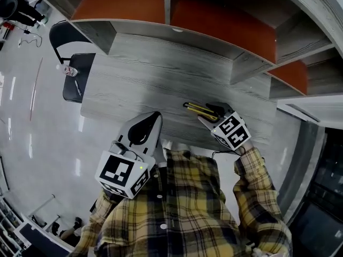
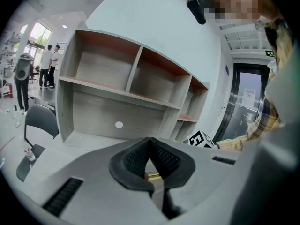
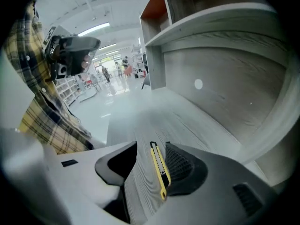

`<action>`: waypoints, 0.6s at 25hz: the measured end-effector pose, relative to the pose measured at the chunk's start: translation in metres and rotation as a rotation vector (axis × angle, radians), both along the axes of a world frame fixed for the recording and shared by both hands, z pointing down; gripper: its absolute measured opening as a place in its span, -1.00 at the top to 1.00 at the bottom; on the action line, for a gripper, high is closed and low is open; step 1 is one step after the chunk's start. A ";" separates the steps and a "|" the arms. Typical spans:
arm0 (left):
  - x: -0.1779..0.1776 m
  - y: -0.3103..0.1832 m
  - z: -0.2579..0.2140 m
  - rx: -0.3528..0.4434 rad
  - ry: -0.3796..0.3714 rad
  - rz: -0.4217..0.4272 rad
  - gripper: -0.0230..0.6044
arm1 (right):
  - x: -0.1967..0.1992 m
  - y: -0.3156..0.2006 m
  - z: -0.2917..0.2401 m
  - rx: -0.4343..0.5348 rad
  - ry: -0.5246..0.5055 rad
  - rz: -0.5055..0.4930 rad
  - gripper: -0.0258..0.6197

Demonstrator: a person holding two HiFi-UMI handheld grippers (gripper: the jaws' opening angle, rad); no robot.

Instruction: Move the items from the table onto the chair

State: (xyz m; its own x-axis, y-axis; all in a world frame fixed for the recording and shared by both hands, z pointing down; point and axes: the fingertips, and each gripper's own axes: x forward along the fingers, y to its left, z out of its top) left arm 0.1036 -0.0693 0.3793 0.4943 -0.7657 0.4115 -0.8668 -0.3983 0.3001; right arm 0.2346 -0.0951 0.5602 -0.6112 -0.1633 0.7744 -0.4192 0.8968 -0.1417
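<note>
A yellow utility knife (image 1: 199,110) lies flat on the grey wooden table (image 1: 155,74), near its front edge. My right gripper (image 1: 213,115) is lowered over it and stands open; in the right gripper view the knife (image 3: 159,170) rests on the tabletop between the jaws, close to the right pad (image 3: 180,165), with the left pad well apart from it. My left gripper (image 1: 155,115) hangs at the table's front edge, jaws shut with nothing in them (image 2: 150,139). The black chair (image 1: 86,63) stands at the table's left end, with a small bottle (image 1: 68,70) on its seat.
A shelf unit (image 1: 214,20) with orange-backed compartments rises along the table's far side. A thin pen-like item (image 1: 78,88) also lies on the chair seat. Glossy floor (image 1: 32,122) spreads to the left; people (image 2: 49,64) stand far off.
</note>
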 end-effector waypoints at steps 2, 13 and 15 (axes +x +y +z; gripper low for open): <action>-0.006 0.004 0.003 -0.014 -0.002 -0.026 0.91 | -0.001 -0.001 0.019 -0.016 0.044 -0.044 0.36; -0.012 0.025 0.023 -0.082 0.015 -0.114 0.91 | 0.017 0.000 0.095 -0.043 0.171 -0.131 0.35; -0.009 0.027 0.024 -0.086 0.017 -0.116 0.91 | 0.020 0.003 0.102 -0.045 0.188 -0.145 0.35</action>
